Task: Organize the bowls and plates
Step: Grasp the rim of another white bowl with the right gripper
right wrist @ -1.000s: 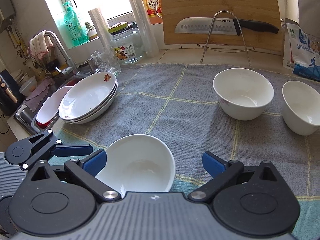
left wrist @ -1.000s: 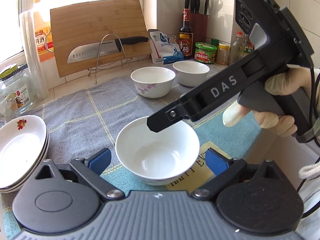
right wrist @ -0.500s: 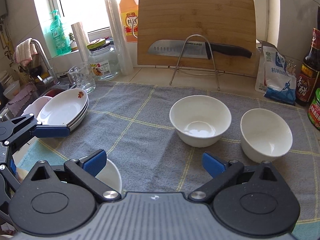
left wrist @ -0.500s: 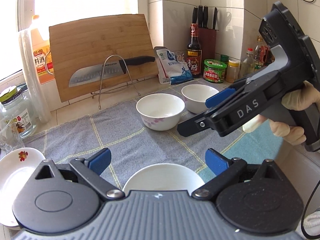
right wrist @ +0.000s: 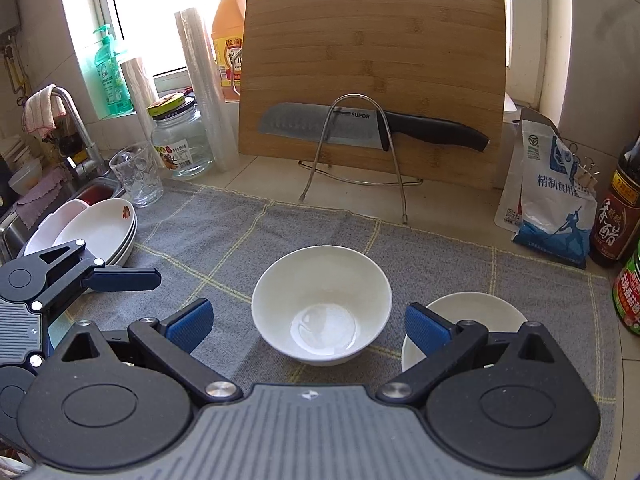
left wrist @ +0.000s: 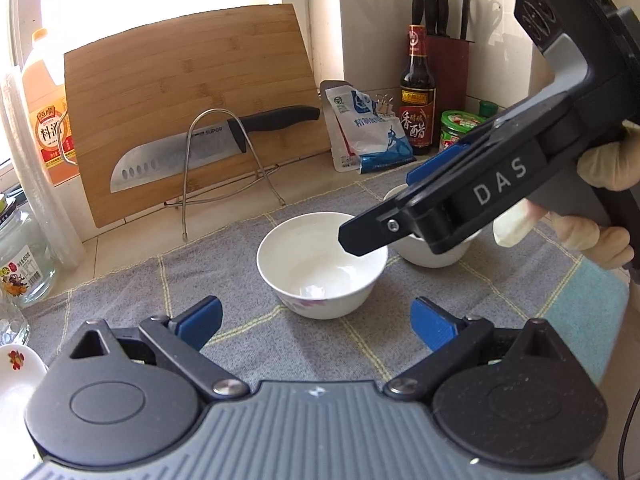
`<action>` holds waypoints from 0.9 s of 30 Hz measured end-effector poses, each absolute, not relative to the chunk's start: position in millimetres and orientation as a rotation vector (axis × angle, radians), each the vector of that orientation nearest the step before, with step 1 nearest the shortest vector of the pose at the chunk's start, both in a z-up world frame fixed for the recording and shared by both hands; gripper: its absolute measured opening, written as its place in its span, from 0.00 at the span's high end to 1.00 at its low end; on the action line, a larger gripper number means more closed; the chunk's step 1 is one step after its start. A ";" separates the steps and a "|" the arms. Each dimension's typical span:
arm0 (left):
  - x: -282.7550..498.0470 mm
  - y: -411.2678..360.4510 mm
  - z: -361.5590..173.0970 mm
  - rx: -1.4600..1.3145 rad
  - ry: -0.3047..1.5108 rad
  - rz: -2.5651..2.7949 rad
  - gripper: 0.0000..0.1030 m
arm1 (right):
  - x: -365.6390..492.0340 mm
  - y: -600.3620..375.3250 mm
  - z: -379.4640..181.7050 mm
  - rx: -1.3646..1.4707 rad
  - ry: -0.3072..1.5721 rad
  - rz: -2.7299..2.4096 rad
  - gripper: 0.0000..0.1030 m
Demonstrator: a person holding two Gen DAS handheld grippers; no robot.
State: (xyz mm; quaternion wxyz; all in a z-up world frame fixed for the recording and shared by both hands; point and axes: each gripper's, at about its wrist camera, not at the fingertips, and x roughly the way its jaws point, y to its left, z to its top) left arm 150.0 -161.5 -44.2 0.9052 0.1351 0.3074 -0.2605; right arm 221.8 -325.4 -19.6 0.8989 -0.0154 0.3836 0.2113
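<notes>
A white bowl with a floral mark (left wrist: 322, 264) (right wrist: 322, 302) sits on the grey cloth, just ahead of both grippers. A second white bowl (right wrist: 476, 316) (left wrist: 436, 254) stands to its right, partly hidden by the right gripper's body in the left wrist view. My left gripper (left wrist: 316, 322) is open and empty, a little short of the first bowl. My right gripper (right wrist: 308, 326) is open and empty, its fingers on either side of the first bowl's near rim. A stack of white plates with a red flower (right wrist: 100, 234) (left wrist: 16, 384) lies at the left.
A bamboo cutting board (right wrist: 372, 80) with a knife (right wrist: 372, 126) on a wire stand leans at the back. A jar (right wrist: 180, 138), glass (right wrist: 136, 174) and oil bottle (right wrist: 228, 32) stand back left; a salt bag (right wrist: 552, 196), vinegar bottle (left wrist: 418, 92) and knife block (left wrist: 446, 56) back right. The sink (right wrist: 52, 200) is far left.
Both grippers have moved forward, from the near bowl, which has dropped out of view, to the floral bowl further back. Both stay open.
</notes>
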 end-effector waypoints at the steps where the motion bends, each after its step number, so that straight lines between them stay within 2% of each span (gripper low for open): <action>1: 154.3 -165.9 -46.3 0.284 0.644 -0.532 0.03 | 226.9 -326.8 -21.1 -0.034 0.799 0.446 0.00; 16: 204.7 -197.5 -72.6 0.264 0.744 -0.495 0.03 | 290.3 -335.3 -57.8 -0.038 0.907 0.572 0.01; 27: 220.2 -203.4 -82.4 0.272 0.781 -0.501 0.07 | 310.1 -337.8 -71.4 0.007 0.968 0.608 0.20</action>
